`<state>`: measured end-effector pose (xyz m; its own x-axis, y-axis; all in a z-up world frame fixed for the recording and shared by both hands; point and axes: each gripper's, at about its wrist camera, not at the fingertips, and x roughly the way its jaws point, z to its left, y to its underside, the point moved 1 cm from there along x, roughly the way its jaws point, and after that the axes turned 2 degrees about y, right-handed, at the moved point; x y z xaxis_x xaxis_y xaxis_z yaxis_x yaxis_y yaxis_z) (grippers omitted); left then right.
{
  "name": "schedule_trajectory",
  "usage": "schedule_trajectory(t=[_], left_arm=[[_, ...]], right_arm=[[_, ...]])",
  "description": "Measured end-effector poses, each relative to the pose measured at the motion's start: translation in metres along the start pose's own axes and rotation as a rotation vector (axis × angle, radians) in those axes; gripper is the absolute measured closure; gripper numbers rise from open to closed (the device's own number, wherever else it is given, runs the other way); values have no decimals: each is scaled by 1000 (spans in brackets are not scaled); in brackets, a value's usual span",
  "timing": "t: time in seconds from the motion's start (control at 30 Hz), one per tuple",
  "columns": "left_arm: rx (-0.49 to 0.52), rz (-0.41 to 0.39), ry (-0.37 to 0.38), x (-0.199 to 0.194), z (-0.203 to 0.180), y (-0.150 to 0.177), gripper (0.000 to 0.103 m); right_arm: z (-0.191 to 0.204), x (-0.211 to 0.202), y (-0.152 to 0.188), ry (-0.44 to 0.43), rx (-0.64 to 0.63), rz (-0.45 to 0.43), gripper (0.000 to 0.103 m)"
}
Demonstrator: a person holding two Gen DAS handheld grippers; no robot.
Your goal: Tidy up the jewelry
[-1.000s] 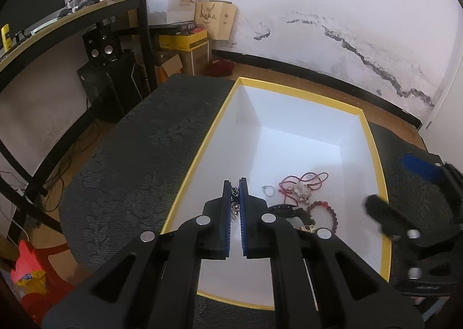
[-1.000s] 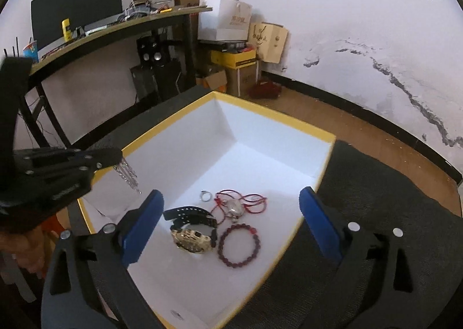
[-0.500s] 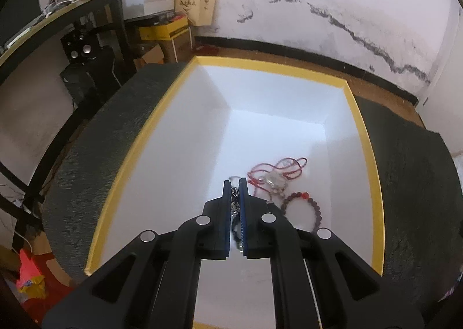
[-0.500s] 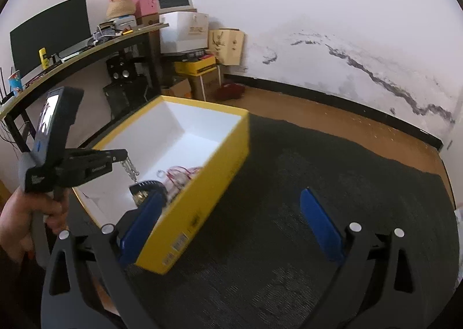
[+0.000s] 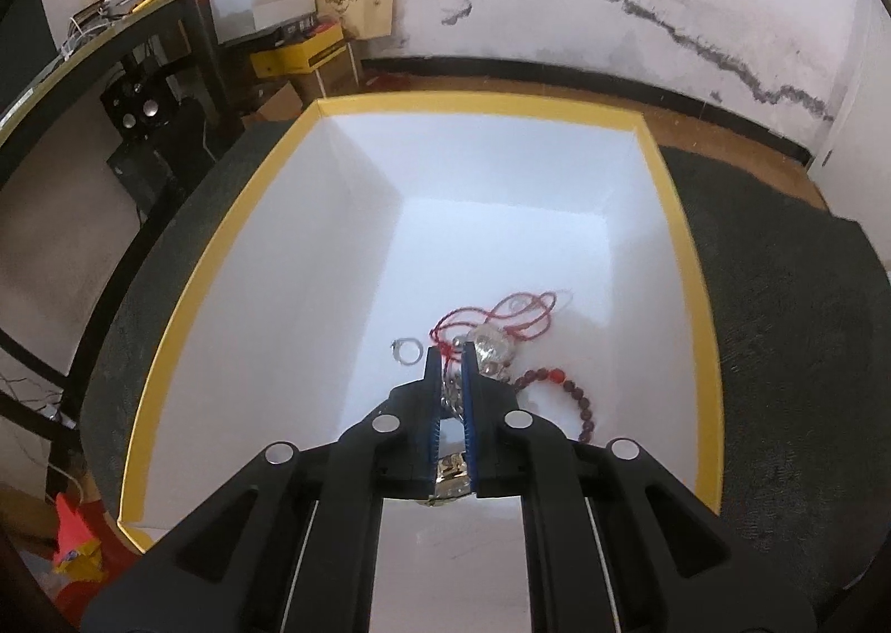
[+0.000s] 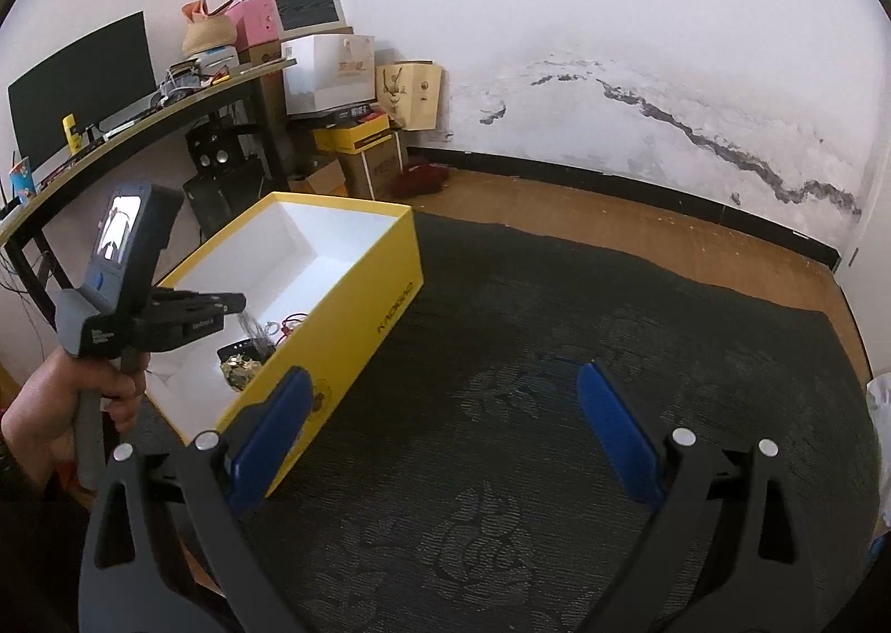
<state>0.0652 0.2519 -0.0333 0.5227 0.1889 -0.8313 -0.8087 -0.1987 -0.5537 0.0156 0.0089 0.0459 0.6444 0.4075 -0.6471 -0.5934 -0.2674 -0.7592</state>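
Yellow box [image 5: 688, 265] with white inside on dark table [image 6: 557, 354]; left gripper [image 5: 451, 354] tipped down into box near its front end, jaws just eased a crack apart, silver chain [image 5: 452, 388] in the slit between blue pads, whether pinched or loose cannot tell; chain dangling from same gripper [image 6: 242, 304] in right view. On box floor: small silver ring [image 5: 405, 349] left of gripper tips; red cord [image 5: 501, 315] beyond tips; dark red bead bracelet [image 5: 562, 393] right of them; gold watch [image 6: 240, 371] under gripper. Right gripper [image 6: 440, 427] outside box, over table, jaws wide apart, empty.
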Motion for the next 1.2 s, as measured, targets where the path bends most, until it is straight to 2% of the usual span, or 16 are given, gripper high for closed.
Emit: schedule_trajectory(t=[0.03, 0.07, 0.1, 0.13, 0.2, 0.37, 0.5, 0.77, 0.87, 1.07, 1.2], left_arm=[[-3, 2, -6, 0, 0, -1, 72], [-7, -1, -9, -1, 0, -1, 27], [-19, -24, -10, -6, -1, -3, 12], [-31, -67, -14, -14, -1, -4, 10], [-10, -102, -24, -26, -7, -8, 10], [14, -137, 35, -44, -31, -13, 10], [41, -155, 75, -52, -58, -12, 10], [133, -181, 184, -65, -138, -8, 10], [188, -181, 228, -66, -181, -4, 10], [280, -192, 270, -64, -249, 12, 10], [311, -187, 269, -54, -274, 21, 10]], right_arm=[[-1, 1, -2, 1, 3, -1, 10], [-5, -1, -2, 3, 9, -5, 10], [-9, -2, -2, 5, 14, -7, 10], [-11, -3, -2, 7, 18, -8, 10], [-19, -4, -1, 15, 37, -10, 10], [-41, -4, 3, 46, 94, 2, 10], [-63, -9, 10, 104, 126, 7, 10], [-124, -22, 36, 231, 221, 21, 10], [-151, -27, 49, 274, 260, 29, 10], [-194, -30, 72, 333, 305, 33, 10], [-214, -21, 78, 338, 338, 50, 10]])
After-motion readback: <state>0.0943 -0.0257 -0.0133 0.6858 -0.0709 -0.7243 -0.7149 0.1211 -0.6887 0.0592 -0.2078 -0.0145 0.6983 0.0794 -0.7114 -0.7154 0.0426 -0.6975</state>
